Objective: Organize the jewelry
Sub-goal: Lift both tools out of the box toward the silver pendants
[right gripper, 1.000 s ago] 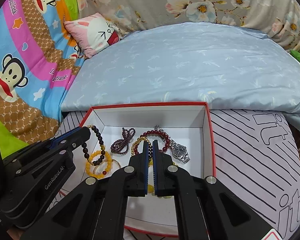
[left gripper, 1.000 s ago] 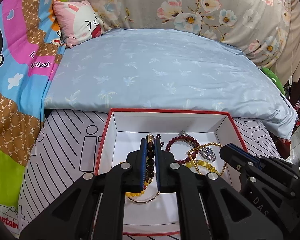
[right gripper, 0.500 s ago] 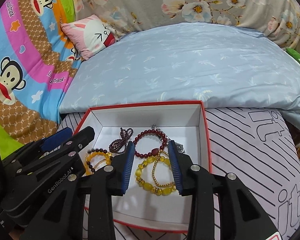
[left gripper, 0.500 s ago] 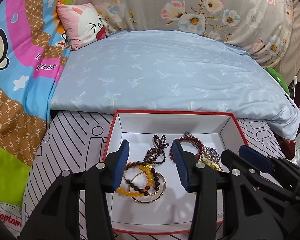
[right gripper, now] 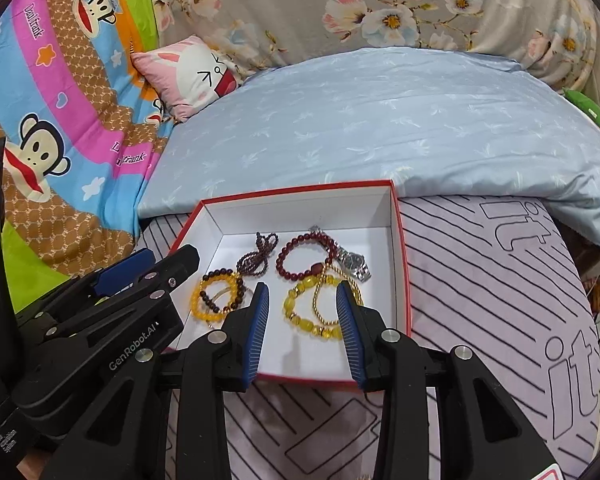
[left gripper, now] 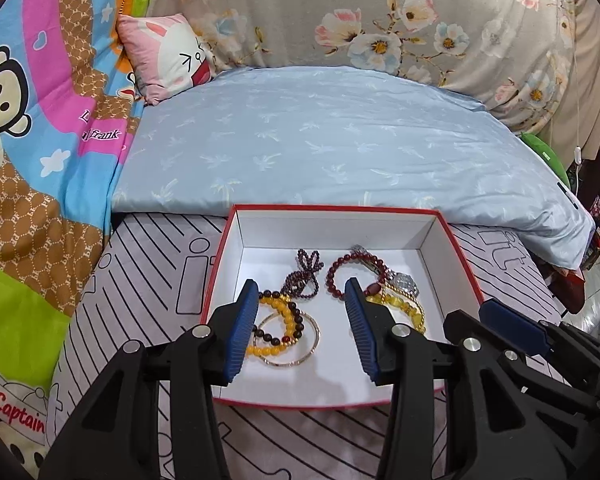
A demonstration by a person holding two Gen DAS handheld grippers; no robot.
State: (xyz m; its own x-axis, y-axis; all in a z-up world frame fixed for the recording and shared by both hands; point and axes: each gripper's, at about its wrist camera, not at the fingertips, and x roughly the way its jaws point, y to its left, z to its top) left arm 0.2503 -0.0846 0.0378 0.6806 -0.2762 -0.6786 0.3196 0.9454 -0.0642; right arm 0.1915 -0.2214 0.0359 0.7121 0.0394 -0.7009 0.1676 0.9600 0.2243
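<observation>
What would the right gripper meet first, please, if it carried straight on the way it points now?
Probably the yellow bead bracelet in the red-edged box, lying between the open right gripper fingers; depth is uncertain.

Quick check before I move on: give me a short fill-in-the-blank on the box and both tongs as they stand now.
1. All the jewelry lies inside a white box with a ____ rim.
2. Both the left tongs and right tongs hold ____.
3. The silver wristwatch lies near the box's ____ wall.

Missing words: red; nothing; right
</observation>
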